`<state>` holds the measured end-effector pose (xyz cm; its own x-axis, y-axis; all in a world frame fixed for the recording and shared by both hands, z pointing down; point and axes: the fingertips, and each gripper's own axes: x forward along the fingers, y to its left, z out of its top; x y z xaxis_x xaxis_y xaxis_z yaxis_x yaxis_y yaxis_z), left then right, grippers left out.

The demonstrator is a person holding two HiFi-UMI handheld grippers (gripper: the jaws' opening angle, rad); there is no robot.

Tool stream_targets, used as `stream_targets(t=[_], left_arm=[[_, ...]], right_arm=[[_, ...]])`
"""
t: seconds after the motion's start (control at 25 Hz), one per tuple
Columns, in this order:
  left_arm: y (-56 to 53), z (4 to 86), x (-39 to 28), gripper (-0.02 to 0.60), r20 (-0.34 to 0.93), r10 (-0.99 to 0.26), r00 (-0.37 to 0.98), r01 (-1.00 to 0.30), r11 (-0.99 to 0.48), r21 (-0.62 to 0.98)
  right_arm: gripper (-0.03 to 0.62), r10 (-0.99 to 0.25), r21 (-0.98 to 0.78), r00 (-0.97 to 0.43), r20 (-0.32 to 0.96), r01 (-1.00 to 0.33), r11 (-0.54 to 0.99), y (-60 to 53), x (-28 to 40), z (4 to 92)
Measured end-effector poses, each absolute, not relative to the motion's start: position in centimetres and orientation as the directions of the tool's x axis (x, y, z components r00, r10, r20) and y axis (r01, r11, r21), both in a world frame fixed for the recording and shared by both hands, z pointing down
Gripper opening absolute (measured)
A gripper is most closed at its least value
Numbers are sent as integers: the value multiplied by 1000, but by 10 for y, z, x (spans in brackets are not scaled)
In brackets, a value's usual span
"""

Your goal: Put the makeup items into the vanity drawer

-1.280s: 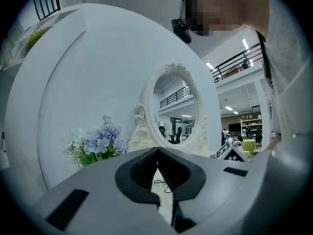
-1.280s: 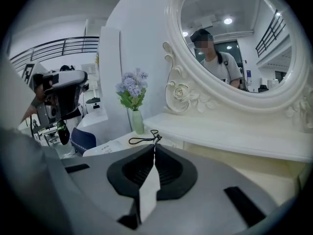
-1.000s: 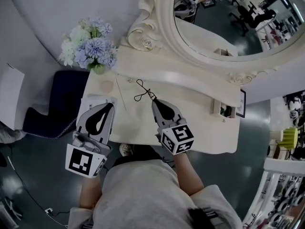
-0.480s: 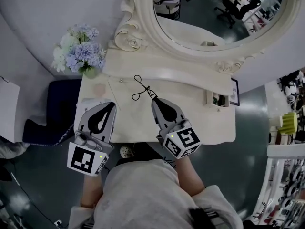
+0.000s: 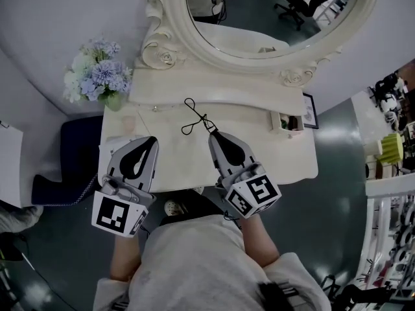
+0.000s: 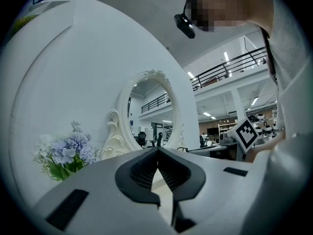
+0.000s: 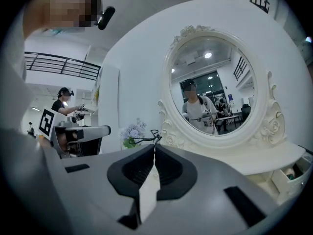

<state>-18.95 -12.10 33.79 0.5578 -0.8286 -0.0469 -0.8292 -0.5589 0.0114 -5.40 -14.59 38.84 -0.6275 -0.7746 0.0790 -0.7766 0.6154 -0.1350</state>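
Black wire-thin eyelash curler (image 5: 193, 116), probably light, stiff and slippery, juts over the tabletop's (image 5: 279, 154) rear middle, pinched near its hinge by the right gripper (image 5: 212, 133). The left gripper (image 5: 152, 140) is closed and empty.

Pinches a thin black wire tool (image 7: 155, 137) at the tips of the right gripper (image 7: 155, 146), jaws pressed together. Faces an oval mirror (image 7: 215, 82) in a carved white frame, person reflected. Notes pale blue flowers (image 7: 132, 131) left of frame, beyond the tool.
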Motion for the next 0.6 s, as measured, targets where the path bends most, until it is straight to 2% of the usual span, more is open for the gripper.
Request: stream_targets(t=[0.6], left_arm=[[-126, 324, -154, 14, -84, -766, 637, -769, -640, 2]], right_arm=[[25, -846, -118, -532, 12, -841, 527, -128, -8, 364]])
